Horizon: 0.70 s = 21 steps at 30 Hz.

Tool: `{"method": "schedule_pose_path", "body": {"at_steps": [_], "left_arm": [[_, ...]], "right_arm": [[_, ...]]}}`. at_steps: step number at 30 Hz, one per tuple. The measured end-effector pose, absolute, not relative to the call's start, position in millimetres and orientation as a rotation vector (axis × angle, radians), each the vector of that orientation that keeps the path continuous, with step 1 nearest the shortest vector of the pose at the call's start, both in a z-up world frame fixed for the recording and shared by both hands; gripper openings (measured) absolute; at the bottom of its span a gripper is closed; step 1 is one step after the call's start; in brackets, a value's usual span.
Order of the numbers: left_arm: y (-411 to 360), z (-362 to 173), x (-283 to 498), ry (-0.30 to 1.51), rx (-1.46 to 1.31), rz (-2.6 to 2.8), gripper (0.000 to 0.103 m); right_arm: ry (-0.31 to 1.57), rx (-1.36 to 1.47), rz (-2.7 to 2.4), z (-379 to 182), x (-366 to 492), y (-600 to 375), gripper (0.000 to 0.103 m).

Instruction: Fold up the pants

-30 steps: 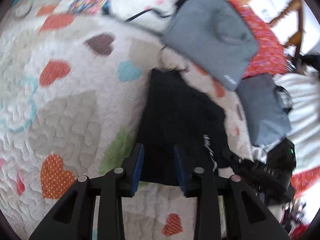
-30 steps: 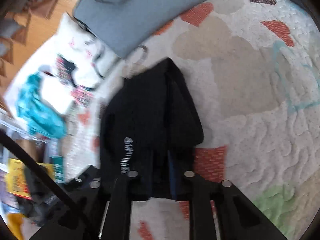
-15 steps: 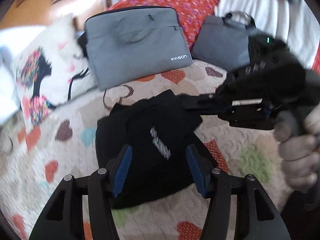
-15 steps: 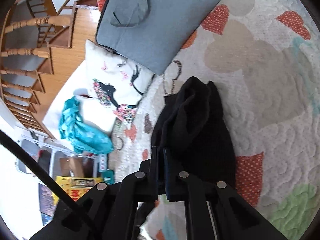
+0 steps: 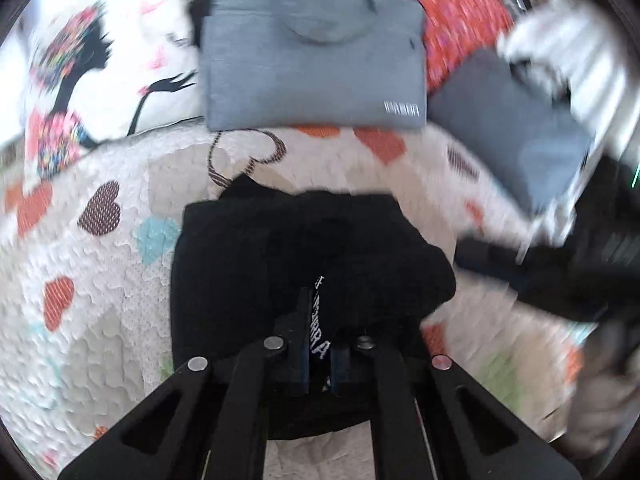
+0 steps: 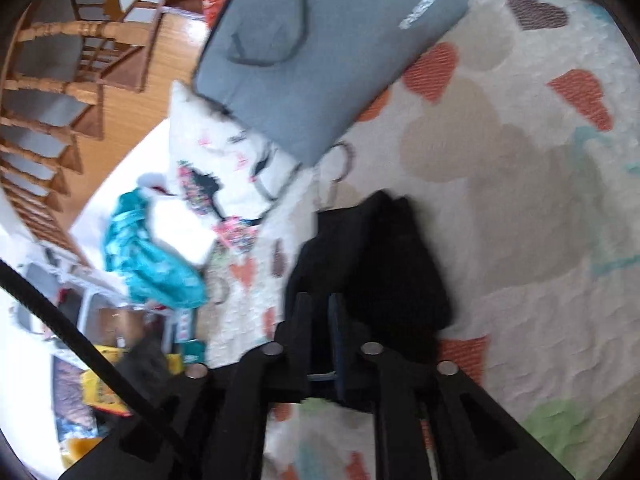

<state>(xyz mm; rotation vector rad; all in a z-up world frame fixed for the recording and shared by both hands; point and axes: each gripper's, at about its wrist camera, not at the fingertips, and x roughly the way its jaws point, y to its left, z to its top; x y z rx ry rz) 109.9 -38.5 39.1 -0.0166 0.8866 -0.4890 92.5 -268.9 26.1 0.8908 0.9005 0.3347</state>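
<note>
Pillow: white, printed figure, far left at the quilt's edge.
Quilt: cream with coloured hearts, spread under everything.
Pants: black, bunched into a folded heap mid-quilt, white lettering facing the left camera.
Left gripper: jaws pressed together, pinching the near edge of the pants at the lettering.
Laptop bag: grey, beyond the pants.
Right gripper: jaws opening, a narrow gap; black cloth just beside them, and I cannot tell whether any lies between.
</note>
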Motion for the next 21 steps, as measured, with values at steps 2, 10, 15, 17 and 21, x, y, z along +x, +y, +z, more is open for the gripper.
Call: {"method": "schedule_pose_path", "body": {"at_steps": [2, 10, 15, 17, 21], "left_arm": [[-25.8, 44.7, 116.4, 0.887, -0.083, -0.497, 0.006], [-22.1, 54.1, 121.3, 0.881, -0.151, -0.52, 0.006], [-25.0, 56.5, 119.4, 0.871, -0.148, -0.524, 0.006], [-25.0, 56.6, 119.4, 0.871, -0.148, -0.526, 0.006], [-25.2, 56.8, 119.5, 0.87, -0.154, -0.531, 0.006]], "right_arm": [[0.937, 0.895, 0.334, 17.9, 93.2, -267.7, 0.019], [1.105, 1.023, 0.299, -32.9, 95.7, -245.8, 0.019], [1.086, 1.085, 0.238, -45.6, 94.5, -244.2, 0.023], [1.077, 1.108, 0.226, -45.2, 88.9, -247.0, 0.023], [1.049, 1.069, 0.188, -36.5, 69.0, -246.6, 0.041]]}}
